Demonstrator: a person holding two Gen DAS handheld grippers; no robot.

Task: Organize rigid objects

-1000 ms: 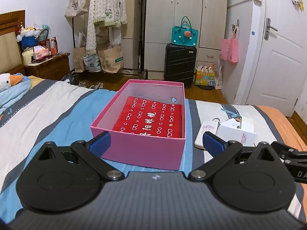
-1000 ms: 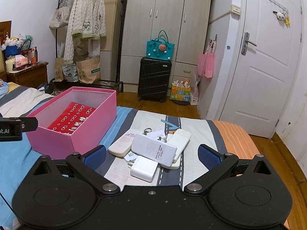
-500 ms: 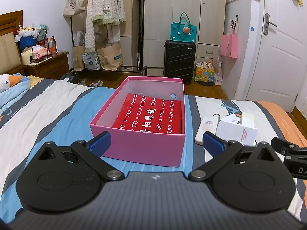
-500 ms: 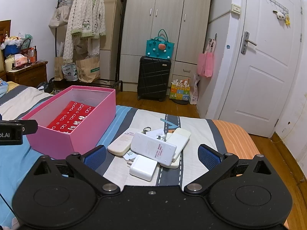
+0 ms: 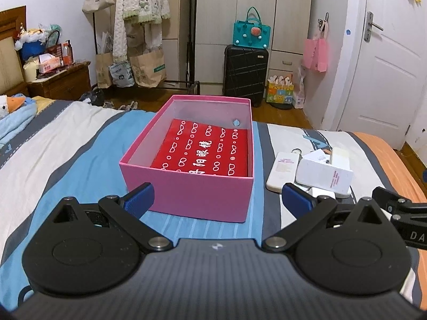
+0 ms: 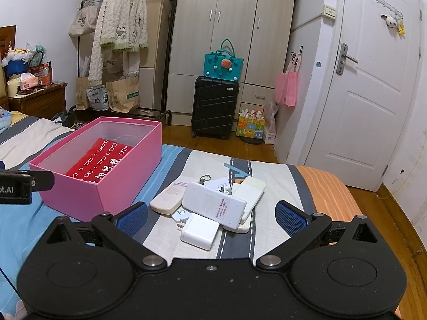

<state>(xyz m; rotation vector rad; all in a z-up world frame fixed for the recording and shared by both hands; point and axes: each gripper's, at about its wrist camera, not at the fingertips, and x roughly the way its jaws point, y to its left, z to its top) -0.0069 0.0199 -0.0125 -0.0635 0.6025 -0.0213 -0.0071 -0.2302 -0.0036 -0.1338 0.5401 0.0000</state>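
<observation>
A pink box [image 5: 186,194] [image 6: 117,184] stands open on the bed with a red patterned packet [image 5: 205,152] [image 6: 98,160] flat inside. To its right lies a pile of white rigid things: a power bank [image 6: 213,204] [image 5: 324,172] on top, a charger plug [image 6: 198,230], a flat cream bar [image 6: 169,194] [image 5: 283,168], another cream bar [image 6: 250,192] and a key ring [image 6: 205,178]. My left gripper [image 5: 217,197] is open and empty, just before the box. My right gripper [image 6: 210,216] is open and empty, just before the pile.
The bed has a striped blue, grey, white and orange cover [image 6: 277,176]. Its foot edge is beyond the box, then wooden floor, a black suitcase [image 6: 214,106], wardrobes and a white door [image 6: 365,101]. A blue blanket and a plush toy [image 5: 13,106] lie at far left.
Both grippers have edged slightly back and upward from the box and the pile. Both stay open and empty. Nothing on the bed has moved.
</observation>
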